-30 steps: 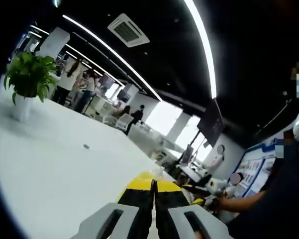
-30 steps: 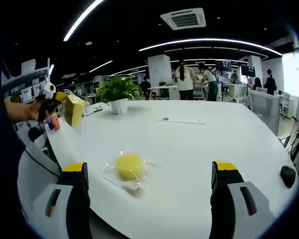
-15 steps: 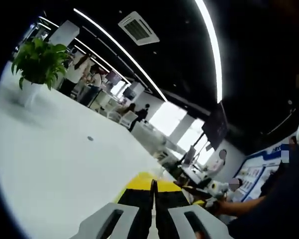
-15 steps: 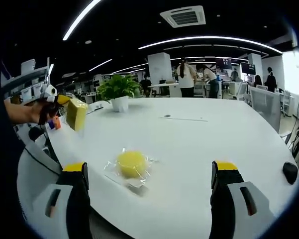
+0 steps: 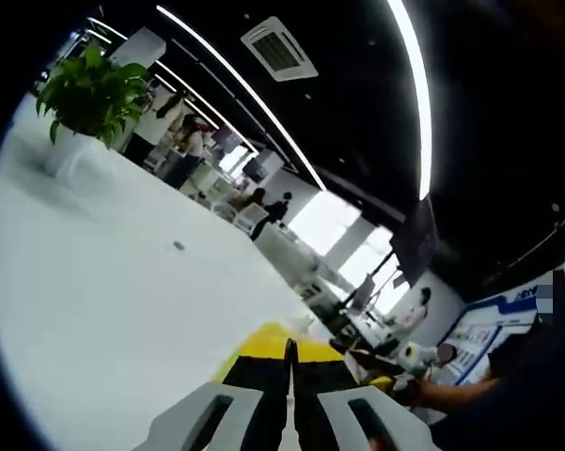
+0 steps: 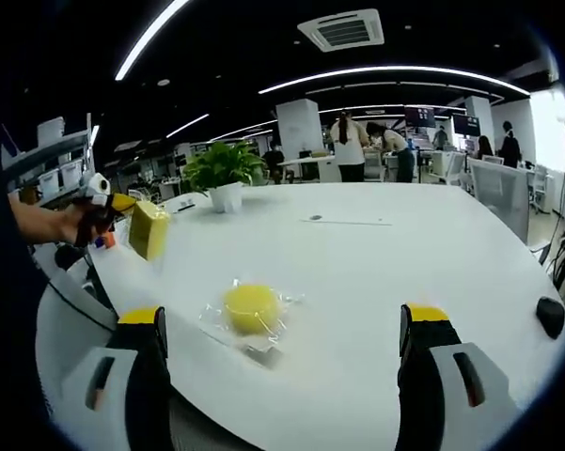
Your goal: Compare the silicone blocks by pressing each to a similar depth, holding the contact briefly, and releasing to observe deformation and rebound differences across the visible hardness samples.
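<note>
Two grippers: our left gripper (image 6: 113,209), clenched on a yellow rectangular silicone block (image 6: 149,229), has dipped toward the white table (image 6: 432,254); our right gripper (image 6: 280,357) gapes above a wrapped round yellow silicone sample (image 6: 252,308), unpressed.

The right gripper (image 6: 280,343) has its jaws spread wide over a white table (image 6: 423,263), with a round yellow block (image 6: 251,308) in a clear wrapper lying on the table between them, nearer the left jaw. At the left edge the left gripper (image 6: 122,212) grips a yellow square block (image 6: 149,230) in the air above the table's edge. A potted plant (image 6: 225,175) stands farther back on the table, and people stand in the office beyond.
</note>
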`<state>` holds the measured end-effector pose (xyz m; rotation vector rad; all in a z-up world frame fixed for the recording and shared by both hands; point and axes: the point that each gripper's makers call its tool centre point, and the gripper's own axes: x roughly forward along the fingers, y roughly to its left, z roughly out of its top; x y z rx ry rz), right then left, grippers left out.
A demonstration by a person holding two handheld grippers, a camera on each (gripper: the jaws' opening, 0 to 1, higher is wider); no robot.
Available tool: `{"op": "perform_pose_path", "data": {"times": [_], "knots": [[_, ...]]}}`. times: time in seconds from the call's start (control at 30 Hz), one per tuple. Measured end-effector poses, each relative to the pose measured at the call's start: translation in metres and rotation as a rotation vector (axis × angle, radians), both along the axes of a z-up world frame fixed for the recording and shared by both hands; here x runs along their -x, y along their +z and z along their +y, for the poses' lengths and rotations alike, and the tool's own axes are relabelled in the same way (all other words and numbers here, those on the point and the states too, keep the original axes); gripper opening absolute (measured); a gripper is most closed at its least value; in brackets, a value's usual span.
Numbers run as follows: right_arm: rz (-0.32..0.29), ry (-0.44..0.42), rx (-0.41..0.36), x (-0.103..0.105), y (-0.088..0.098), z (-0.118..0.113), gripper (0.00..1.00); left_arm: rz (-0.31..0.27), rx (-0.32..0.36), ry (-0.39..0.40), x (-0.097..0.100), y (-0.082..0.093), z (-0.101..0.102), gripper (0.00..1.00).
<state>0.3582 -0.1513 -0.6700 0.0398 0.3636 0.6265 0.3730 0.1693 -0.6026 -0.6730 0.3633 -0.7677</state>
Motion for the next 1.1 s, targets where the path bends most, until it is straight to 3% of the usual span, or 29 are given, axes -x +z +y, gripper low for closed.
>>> {"op": "perform_pose_path", "data": {"times": [0.7,1.1], "knots": [[0.016,0.004,0.006,0.005,-0.002,-0.003,0.96,0.058,0.011,0.007,-0.003,-0.023,-0.004,0.0],[0.029,-0.003,0.001,0.009,-0.005,-0.005,0.96,0.118,0.029,0.008,-0.007,-0.045,-0.004,0.0]]}}
